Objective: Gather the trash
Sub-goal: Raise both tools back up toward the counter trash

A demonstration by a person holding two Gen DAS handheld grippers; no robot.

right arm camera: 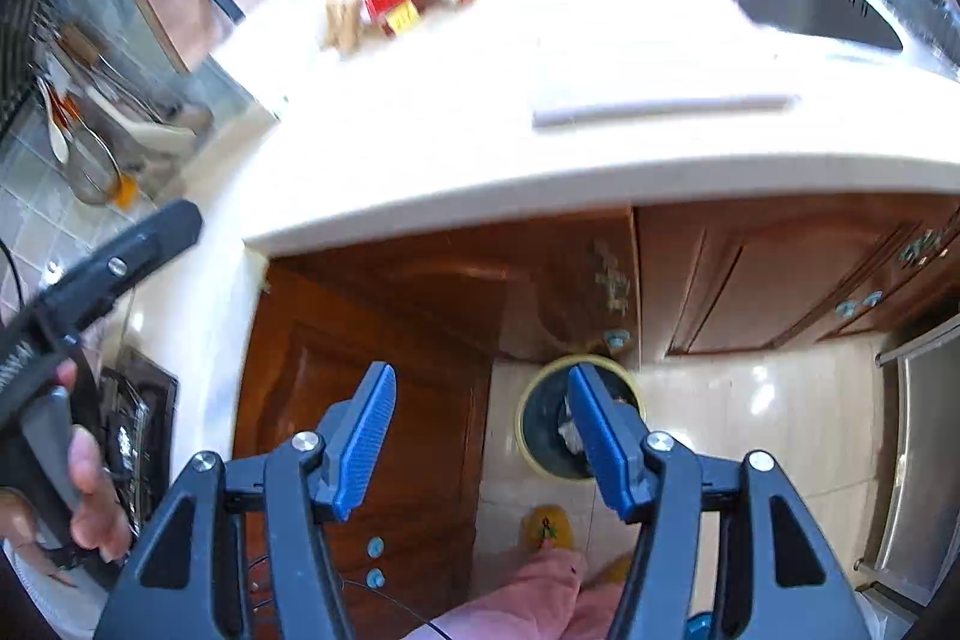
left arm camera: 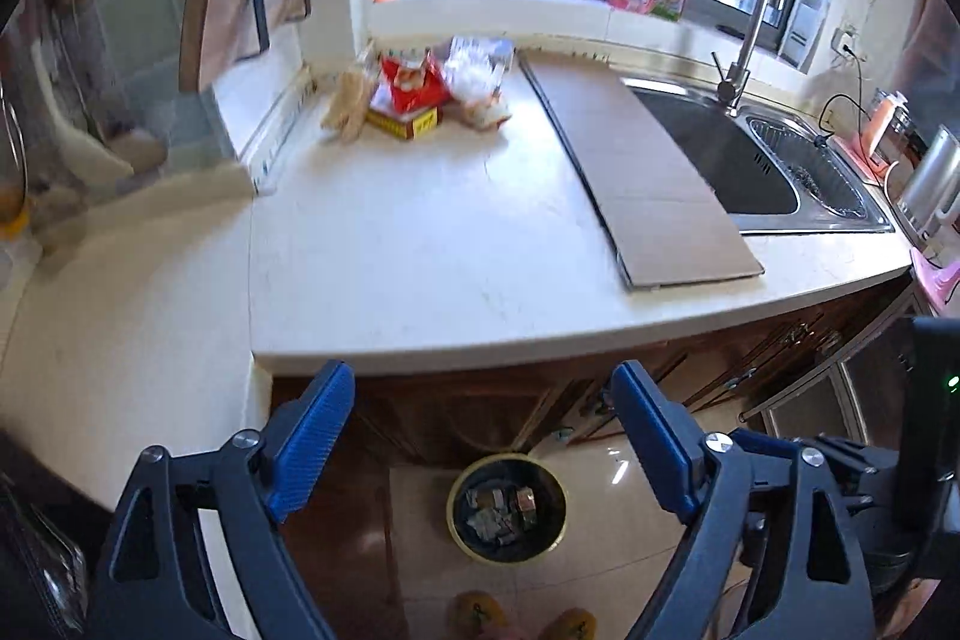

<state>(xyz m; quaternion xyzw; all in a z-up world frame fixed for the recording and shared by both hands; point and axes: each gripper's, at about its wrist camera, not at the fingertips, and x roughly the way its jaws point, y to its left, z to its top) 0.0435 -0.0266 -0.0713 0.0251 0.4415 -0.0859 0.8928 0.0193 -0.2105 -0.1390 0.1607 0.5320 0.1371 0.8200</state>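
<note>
From the left wrist camera, the left gripper (left arm camera: 480, 436) hangs in front of the bench (left arm camera: 420, 244) edge, jaws released and holding nothing. The trash (left arm camera: 420, 91) sits in a loose heap at the far back of the bench, near the wall under the window: a red and yellow box (left arm camera: 408, 112) lying flat with a torn red flap raised, a clear crinkled plastic bag (left arm camera: 477, 67) just right of it, and a pale tan wrapper (left arm camera: 348, 103) on its left. The heap runs roughly left to right along the wall. A flat cardboard sheet (left arm camera: 648, 172) lies to the right, its long axis running from the back wall toward the front edge, partly over the sink (left arm camera: 780, 172). On the floor below stands a round bin (left arm camera: 509, 507) with a yellow rim and crumpled scraps inside.

From the right wrist camera, the right gripper (right arm camera: 480, 442) is also spread wide and holding nothing, aimed down at the floor, with the bin partly behind its right finger. The trash (right arm camera: 390, 7) shows blurred at the back of the bench; the box seems to tilt, though that is hard to judge. The person's left hand (right arm camera: 84, 496) grips the other tool's handle at the left.
</note>
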